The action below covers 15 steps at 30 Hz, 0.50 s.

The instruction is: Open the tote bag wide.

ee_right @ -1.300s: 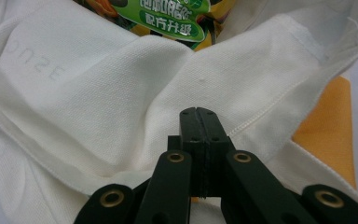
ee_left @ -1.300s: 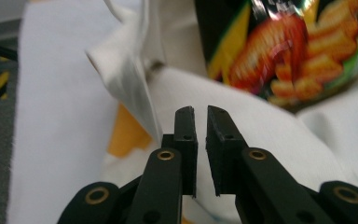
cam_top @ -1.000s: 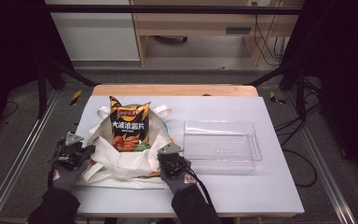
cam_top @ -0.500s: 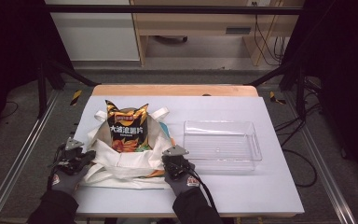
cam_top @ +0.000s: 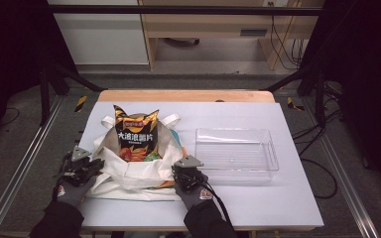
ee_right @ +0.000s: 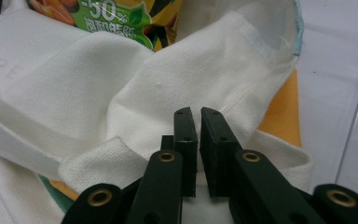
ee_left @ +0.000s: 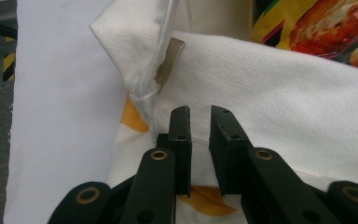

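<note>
Both pairs of jaws have just been opening, narrow gaps showing. The left gripper (ee_left: 199, 112) and right gripper (ee_right: 196, 113) stand over the cloth bag (cam_top: 129, 171), with nothing visibly pinched between the pads. The bag hides the lower half of the chip packet (cam_top: 135, 134), which points away from the person, left of the clear tray (cam_top: 235, 154).

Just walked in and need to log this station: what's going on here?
A person works at a white table with a gripper in each hand. A white tote bag lies there with a chip bag sticking out of its mouth. The left gripper and right gripper sit at the tote's near edge; their jaws have just been opening, with small gaps over the cloth. A clear plastic bin stands beside it.
</note>
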Each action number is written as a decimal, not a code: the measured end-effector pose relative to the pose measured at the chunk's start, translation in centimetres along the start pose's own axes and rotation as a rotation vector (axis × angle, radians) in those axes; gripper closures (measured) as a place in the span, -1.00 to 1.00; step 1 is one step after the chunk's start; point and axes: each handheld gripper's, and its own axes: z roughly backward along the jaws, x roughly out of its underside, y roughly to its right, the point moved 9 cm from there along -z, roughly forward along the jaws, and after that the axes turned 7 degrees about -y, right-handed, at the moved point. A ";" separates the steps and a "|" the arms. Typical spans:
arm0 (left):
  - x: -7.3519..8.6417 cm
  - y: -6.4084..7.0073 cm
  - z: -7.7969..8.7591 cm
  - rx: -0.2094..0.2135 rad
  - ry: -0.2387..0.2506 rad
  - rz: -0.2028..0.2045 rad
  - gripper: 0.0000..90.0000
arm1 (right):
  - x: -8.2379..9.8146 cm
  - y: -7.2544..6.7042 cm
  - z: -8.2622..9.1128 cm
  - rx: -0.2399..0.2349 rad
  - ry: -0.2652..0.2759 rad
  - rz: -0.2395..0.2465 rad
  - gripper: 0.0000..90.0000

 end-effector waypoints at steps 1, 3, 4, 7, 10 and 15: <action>-0.1 0.1 0.2 0.007 0.007 0.005 0.70 | -0.1 0.0 0.1 0.001 0.007 0.005 0.85; -0.5 0.2 0.8 0.014 0.029 0.013 0.66 | -0.3 -0.1 0.5 0.010 0.031 0.024 0.84; -0.6 0.3 1.1 0.018 0.042 0.019 0.65 | -0.5 -0.1 0.7 0.012 0.044 0.032 0.83; -1.1 0.6 2.2 0.035 0.079 0.028 0.59 | -0.9 -0.2 1.5 -0.004 0.074 0.022 0.79; -1.7 1.0 3.2 0.058 0.121 0.039 0.53 | -1.4 -0.4 2.2 -0.027 0.098 0.013 0.72; -2.7 1.6 4.4 0.080 0.172 0.045 0.41 | -2.3 -0.7 3.1 -0.051 0.130 0.016 0.53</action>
